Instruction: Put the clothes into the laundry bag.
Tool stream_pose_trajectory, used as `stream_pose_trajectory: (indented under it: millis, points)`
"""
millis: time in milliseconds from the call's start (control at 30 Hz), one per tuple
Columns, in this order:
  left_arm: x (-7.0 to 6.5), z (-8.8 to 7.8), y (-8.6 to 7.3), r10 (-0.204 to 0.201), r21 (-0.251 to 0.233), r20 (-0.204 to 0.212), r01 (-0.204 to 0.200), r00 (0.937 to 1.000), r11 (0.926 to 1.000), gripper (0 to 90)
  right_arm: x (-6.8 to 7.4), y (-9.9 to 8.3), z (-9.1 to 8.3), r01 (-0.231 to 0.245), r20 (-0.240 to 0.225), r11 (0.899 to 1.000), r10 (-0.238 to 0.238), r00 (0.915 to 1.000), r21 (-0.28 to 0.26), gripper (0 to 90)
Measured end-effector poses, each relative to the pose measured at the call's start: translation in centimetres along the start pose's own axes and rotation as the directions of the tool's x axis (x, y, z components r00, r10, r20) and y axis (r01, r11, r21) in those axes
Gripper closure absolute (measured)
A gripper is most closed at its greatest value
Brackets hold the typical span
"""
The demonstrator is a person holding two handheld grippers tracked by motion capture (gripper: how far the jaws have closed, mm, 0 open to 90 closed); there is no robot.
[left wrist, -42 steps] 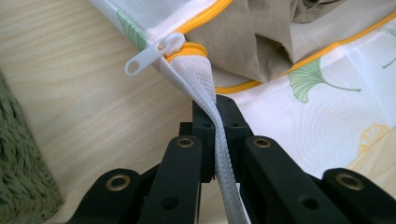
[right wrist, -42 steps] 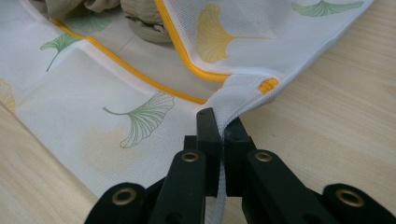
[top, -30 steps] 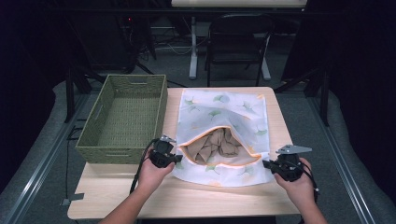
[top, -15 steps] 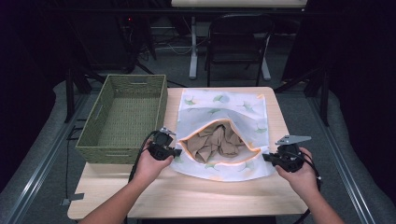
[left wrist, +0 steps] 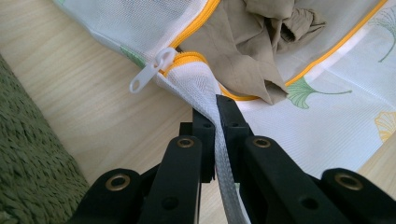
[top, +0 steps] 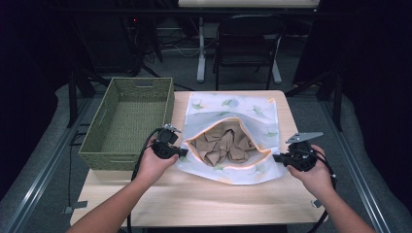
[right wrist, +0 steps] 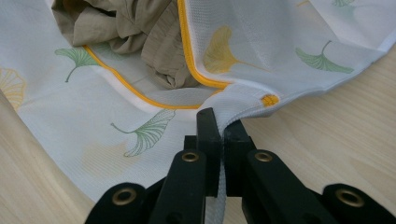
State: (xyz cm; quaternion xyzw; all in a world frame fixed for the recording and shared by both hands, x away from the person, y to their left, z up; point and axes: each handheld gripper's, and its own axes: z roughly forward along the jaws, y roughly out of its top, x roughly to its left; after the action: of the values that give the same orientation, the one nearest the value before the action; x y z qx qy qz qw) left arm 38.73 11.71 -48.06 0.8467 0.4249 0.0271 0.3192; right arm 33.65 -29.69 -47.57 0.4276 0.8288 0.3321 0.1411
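Tongs left point(left wrist: 215, 105) and right point(right wrist: 219, 122) both pinch the mesh bag point(top: 228, 104) (opposite ends of its mouth) — jaws nearly closed.

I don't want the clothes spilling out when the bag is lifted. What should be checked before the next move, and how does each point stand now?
1. Left gripper clamped on the mesh laundry bag at its left corner: ok.
2. Right gripper clamped on the bag's right corner: ok.
3. Zipper closed: not ok; the mouth gapes and the zipper pull sits at the left end.
4. Beige garment fully inside: cannot tell; a fold lies near the orange edge.
5. Green basket clear of the bag: ok, it stands apart at the left.
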Motion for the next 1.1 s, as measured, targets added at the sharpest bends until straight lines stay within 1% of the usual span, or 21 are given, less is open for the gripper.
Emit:
stream_pose_trajectory:
  millis: [67,100,200,233,267,467,500,567,633,700,733,800,900,933,1100]
  points:
    - [0.0,-0.1,0.2,0.008,0.005,-0.007,-0.008,0.9999,1.0,87.8,0.0,0.3,-0.1,0.006,0.003,1.0,-0.007,1.0,0.006,88.7]
    - [0.0,-0.2,0.3,0.005,0.006,-0.009,-0.005,0.9999,1.0,87.7,0.0,0.4,-0.1,0.008,0.006,1.0,-0.008,0.9999,0.006,88.7]
    - [0.2,-0.5,0.7,0.01,0.0,-0.017,-0.01,0.9998,1.0,87.6,-0.2,0.8,-0.4,0.013,0.0,1.0,-0.013,0.9999,0.005,88.7]
    - [0.2,-0.6,0.8,0.001,-0.007,-0.014,-0.002,0.9999,1.0,87.5,-0.2,0.8,-0.5,0.013,-0.001,1.0,-0.013,0.9999,0.001,88.7]
    - [0.3,-0.7,0.9,0.004,-0.005,-0.012,-0.004,0.9999,1.0,87.6,-0.3,0.9,-0.6,0.015,-0.001,1.0,-0.015,0.9999,0.004,88.7]
    - [0.4,-1.0,1.3,0.0,-0.013,-0.014,0.0,0.9999,0.9999,87.5,-0.6,1.4,-1.2,0.001,-0.005,1.0,-0.001,1.0,-0.02,88.7]
    - [0.4,-1.2,1.4,0.004,-0.012,-0.014,-0.004,0.9999,0.9999,87.6,-0.6,1.5,-1.3,-0.001,-0.005,1.0,0.001,1.0,-0.023,88.7]
    - [0.5,-1.3,1.5,0.0,-0.019,-0.015,0.0,0.9999,0.9998,87.6,-0.7,1.7,-1.4,0.002,-0.005,1.0,-0.002,1.0,-0.029,88.7]
    - [0.5,-1.5,1.7,0.005,-0.015,-0.012,-0.006,0.9999,0.9999,87.7,-0.8,1.9,-1.5,0.008,-0.006,1.0,-0.009,0.9999,-0.028,88.7]
    - [0.5,-1.6,1.8,0.006,-0.016,-0.014,-0.007,0.9999,0.9998,87.7,-0.8,2.0,-1.5,0.006,-0.001,0.999,-0.006,1.0,-0.035,88.7]
    - [0.5,-1.6,1.9,0.0,-0.02,-0.014,-0.001,0.9999,0.9998,87.7,-0.8,2.1,-1.6,0.009,-0.003,0.999,-0.009,1.0,-0.032,88.7]
    - [0.5,-1.7,2.0,0.007,-0.019,-0.018,-0.008,0.9998,0.9998,87.7,-0.8,2.2,-1.6,0.009,-0.001,0.999,-0.009,1.0,-0.034,88.7]
    - [0.5,-1.8,2.2,0.003,-0.022,-0.017,-0.004,0.9999,0.9997,87.8,-1.0,2.3,-1.6,0.008,0.001,0.999,-0.008,1.0,-0.039,88.7]
    - [0.6,-1.9,2.3,0.009,-0.018,-0.018,-0.01,0.9998,0.9998,87.8,-1.1,2.5,-1.7,0.012,0.0,0.999,-0.012,0.9999,-0.032,88.7]
    - [0.7,-2.1,2.9,0.004,-0.027,-0.024,-0.005,0.9997,0.9996,88.0,-1.3,3.1,-1.9,0.012,0.008,0.999,-0.012,0.9999,-0.045,88.8]
